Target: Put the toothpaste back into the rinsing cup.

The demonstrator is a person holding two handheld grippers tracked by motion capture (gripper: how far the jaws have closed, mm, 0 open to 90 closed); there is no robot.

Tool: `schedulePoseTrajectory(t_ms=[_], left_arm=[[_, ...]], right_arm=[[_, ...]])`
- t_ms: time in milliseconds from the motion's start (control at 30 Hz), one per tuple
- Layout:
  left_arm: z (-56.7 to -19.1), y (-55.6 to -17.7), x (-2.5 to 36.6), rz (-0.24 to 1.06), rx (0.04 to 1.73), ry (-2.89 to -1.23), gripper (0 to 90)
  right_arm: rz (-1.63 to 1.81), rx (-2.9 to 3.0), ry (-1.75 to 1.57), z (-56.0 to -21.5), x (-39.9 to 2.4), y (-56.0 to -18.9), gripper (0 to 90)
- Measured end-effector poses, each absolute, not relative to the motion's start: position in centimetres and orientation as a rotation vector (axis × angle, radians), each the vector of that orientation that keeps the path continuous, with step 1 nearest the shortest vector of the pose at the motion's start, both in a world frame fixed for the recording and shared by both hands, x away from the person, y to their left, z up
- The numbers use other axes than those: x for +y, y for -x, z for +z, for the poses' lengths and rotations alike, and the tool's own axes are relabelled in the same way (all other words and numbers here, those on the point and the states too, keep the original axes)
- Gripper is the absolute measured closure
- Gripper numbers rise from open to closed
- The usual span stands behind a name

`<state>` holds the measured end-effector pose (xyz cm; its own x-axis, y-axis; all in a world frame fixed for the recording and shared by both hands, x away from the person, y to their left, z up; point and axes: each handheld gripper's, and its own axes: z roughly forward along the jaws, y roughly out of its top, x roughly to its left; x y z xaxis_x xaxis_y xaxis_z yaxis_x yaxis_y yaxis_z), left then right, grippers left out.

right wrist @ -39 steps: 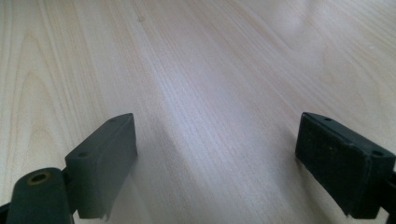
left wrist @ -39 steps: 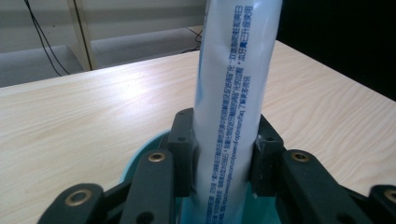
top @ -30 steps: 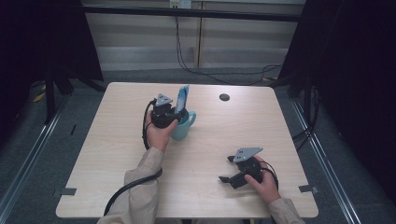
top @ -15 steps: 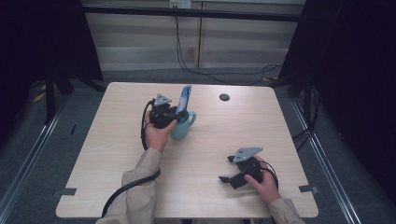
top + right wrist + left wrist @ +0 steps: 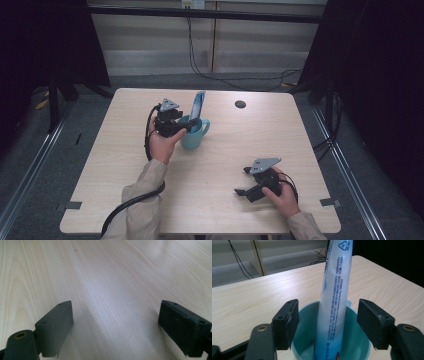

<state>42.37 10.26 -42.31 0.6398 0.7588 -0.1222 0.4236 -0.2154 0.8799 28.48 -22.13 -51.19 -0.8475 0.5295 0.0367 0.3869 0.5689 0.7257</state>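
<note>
My left gripper (image 5: 325, 325) has just been opening its jaws, and the tube (image 5: 334, 297) now stands free between them with a gap on each side, neither pad pressing on it. It sits nose-down in the teal mug (image 5: 359, 345) directly ahead of and below the left gripper, its long axis nearly upright, leaning a little against the mug's far rim. From the high view, the left gripper (image 5: 186, 127) is right at the mug (image 5: 196, 136), while my right gripper (image 5: 245, 181) rests well apart on the table (image 5: 300, 130), jaws spread with nothing between them. As I judge it, the next move is a straight pull-back of the left gripper, away from the tube's axis, so the pads don't tip it.
</note>
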Motion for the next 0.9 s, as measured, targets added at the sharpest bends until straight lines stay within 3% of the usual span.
schedulePoseTrajectory(t_ms=[433, 900], left_arm=[[-41.9, -40.6, 13.5, 0.399, 0.97, -1.881, 20.9], [-45.0, -38.0, 16.4, 0.375, 1.002, -1.897, 16.5]], right_arm=[[1.145, 2.615, -0.769, -51.2, -22.1, -28.5, 12.2], [1.143, 2.614, -0.771, -51.2, -22.1, -28.5, 12.1]])
